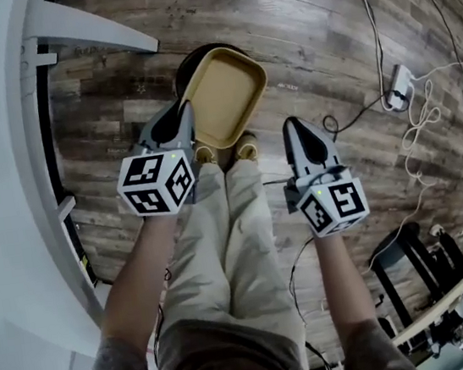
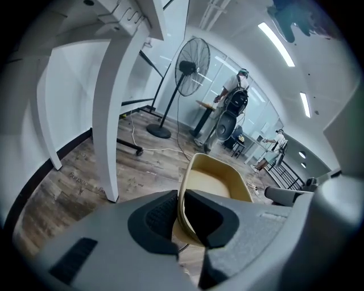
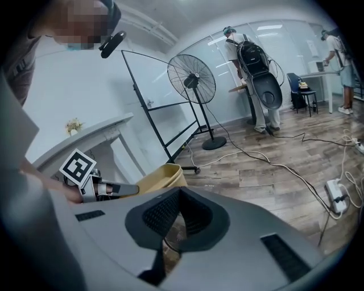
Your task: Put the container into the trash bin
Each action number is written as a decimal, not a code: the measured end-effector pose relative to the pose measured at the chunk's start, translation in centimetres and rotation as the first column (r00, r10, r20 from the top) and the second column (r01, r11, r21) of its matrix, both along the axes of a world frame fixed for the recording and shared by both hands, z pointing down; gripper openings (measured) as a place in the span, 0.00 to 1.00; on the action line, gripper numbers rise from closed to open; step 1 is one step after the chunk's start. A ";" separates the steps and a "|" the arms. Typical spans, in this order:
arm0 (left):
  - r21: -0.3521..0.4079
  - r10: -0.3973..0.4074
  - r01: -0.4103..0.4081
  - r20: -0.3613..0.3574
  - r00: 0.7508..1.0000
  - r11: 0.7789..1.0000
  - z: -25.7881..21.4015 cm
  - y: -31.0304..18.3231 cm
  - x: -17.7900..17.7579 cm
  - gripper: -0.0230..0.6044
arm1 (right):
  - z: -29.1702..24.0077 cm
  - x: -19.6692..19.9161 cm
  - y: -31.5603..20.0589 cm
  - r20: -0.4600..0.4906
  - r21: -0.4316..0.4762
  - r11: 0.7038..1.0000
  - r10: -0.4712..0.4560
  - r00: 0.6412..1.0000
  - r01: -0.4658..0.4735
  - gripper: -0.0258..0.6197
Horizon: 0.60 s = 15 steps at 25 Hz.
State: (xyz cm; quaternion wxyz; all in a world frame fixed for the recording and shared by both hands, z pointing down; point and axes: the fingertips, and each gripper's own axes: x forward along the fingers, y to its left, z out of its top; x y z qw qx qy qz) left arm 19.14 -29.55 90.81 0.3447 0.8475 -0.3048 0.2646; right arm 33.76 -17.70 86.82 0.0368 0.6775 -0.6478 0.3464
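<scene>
Left tool pinches container rim, hidden from head view.

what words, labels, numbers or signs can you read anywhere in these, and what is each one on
No text reads clearly in any view.
floor print: a short pale word stamped on a wood plank, too blurred to read.
smaller floor marks: pale specks of print in the head view, too small to read.
marker cubes: black-and-white square patterns only, no letters or numbers.
container: plain tan, no label showing.
</scene>
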 end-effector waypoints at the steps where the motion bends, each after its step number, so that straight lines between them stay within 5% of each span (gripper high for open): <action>1: -0.004 0.001 -0.001 0.008 1.000 1.000 0.9 0.1 0.1 0.10 | 0.7 0.2 0.1 0.001 -0.002 1.000 0.004 1.000 -0.004 0.04; 15: -0.062 -0.008 0.017 0.130 0.991 0.998 11.0 0.9 -1.4 0.10 | 4.4 -0.4 1.2 0.010 -0.024 1.000 -0.002 1.000 0.002 0.04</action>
